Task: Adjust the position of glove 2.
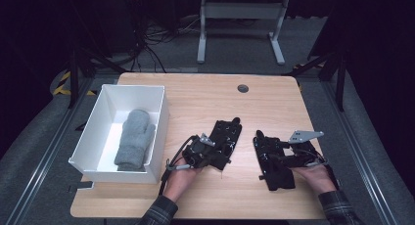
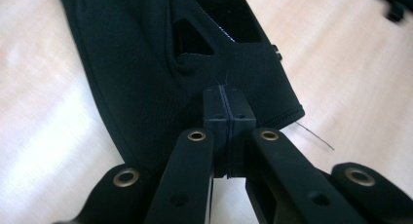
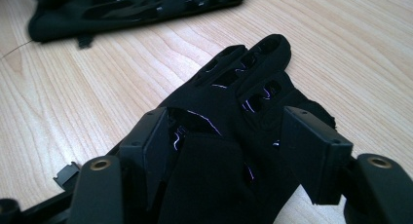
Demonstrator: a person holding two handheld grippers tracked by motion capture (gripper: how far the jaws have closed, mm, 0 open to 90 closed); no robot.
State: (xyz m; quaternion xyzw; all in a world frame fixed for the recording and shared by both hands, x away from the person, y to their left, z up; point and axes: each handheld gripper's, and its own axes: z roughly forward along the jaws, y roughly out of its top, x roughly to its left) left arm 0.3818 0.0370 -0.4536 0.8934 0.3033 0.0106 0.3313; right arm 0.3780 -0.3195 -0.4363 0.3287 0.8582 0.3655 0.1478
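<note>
At the near edge of the wooden table point(image 1: 195, 95), your two hands work a pair of black gloves lying side by side. Your left gripper point(image 1: 199, 154) sits at the cuff of the left black glove point(image 1: 226, 137), which stretches away toward one o'clock from your hand. In the left gripper view its jaws are pressed together, pad to pad, with the glove's cuff point(image 2: 272, 104) just beyond and beneath the tips; whether any fabric is pinched between them cannot be told. A loose thread point(image 2: 314, 135) trails off the cuff's hem toward four o'clock across the bare wood.

Your right gripper point(image 1: 284, 154) lies over the right black glove point(image 1: 274, 159), whose fingertips point toward eleven o'clock. In the right gripper view its jaws stand moderately apart, straddling the glove point(image 3: 229, 136) on either side, the pads close beside the fabric without clearly pressing it. The other glove point(image 3: 122, 12) lies at eleven o'clock from there.

At nine o'clock from your left hand stands a white bin point(image 1: 95, 132), with a grey mitten point(image 1: 134, 139) lying flat inside it, well apart from both gloves.
</note>
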